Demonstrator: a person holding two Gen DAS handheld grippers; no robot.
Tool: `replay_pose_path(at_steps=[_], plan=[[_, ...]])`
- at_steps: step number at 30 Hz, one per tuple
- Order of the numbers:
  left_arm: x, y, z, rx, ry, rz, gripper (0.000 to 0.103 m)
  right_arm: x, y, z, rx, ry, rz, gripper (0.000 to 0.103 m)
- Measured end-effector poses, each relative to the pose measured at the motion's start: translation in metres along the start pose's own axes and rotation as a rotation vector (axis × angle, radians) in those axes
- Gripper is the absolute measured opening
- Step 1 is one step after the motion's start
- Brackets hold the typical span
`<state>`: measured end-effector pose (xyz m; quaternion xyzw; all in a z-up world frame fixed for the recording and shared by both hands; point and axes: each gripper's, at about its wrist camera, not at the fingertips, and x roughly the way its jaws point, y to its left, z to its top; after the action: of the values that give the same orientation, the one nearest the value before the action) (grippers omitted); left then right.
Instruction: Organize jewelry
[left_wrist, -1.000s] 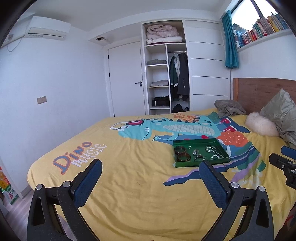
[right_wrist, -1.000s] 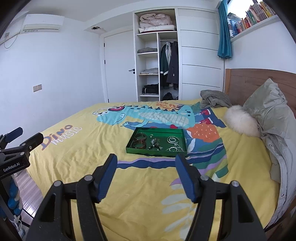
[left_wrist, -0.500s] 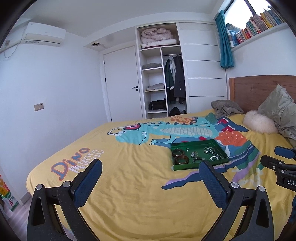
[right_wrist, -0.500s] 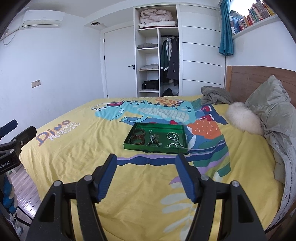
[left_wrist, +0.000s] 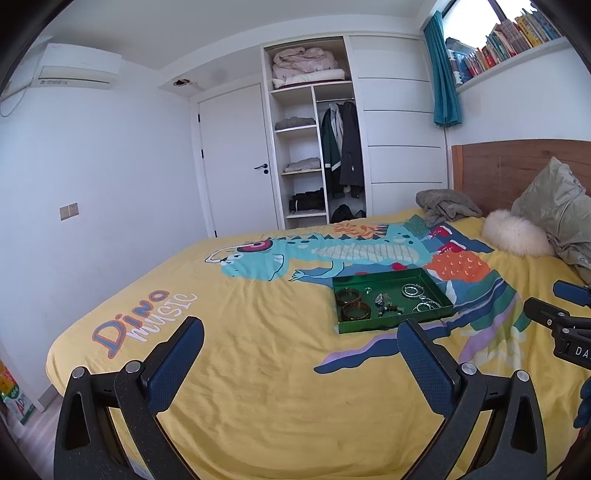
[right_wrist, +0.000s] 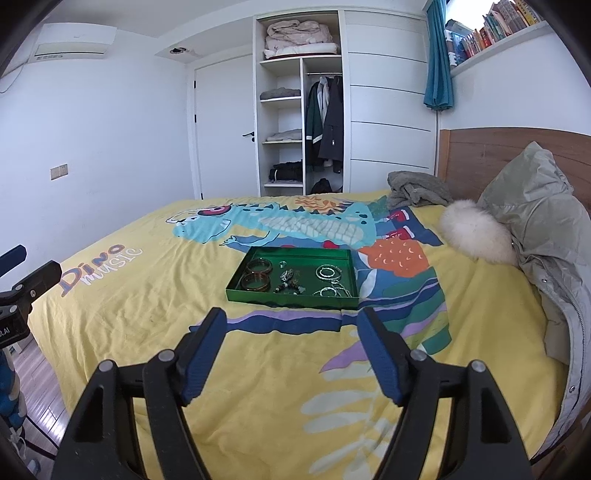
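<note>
Left gripper (left_wrist: 300, 347), black frame with blue pads: jaws spread wide, empty, held above the bedspread.
Right gripper (right_wrist: 291, 334), same build: jaws wide apart, empty, aimed toward the tray.
Yellow dinosaur-print bedspread (right_wrist: 155, 295): bore the tray, well ahead of both grippers.
Shallow green rectangular tray (right_wrist: 291, 298): held all visible jewelry.
Two brown bangles (right_wrist: 256, 275): side by side at the tray's left end.
Dark beaded cluster (right_wrist: 290, 282): middle.
Silver rings and hoops (right_wrist: 330, 282): right end.
Progress: pieces lay loosely grouped by kind within the tray, which fits either a finished sort or a tray awaiting one; none seen loose on the bed.
</note>
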<state>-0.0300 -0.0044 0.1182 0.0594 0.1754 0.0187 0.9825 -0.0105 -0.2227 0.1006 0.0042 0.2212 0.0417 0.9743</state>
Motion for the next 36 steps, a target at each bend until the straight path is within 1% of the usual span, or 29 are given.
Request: replay_pose_path(at_steps=[13, 36], plan=[[0.010, -0.002, -0.002, -0.004, 0.028, -0.011, 0.103, 0.006, -0.005, -0.001, 0.009, -0.019, -0.032, 0.078], [0.012, -0.006, -0.006, 0.010, 0.042, -0.035, 0.103, 0.008, -0.010, -0.007, 0.016, -0.004, -0.037, 0.079]])
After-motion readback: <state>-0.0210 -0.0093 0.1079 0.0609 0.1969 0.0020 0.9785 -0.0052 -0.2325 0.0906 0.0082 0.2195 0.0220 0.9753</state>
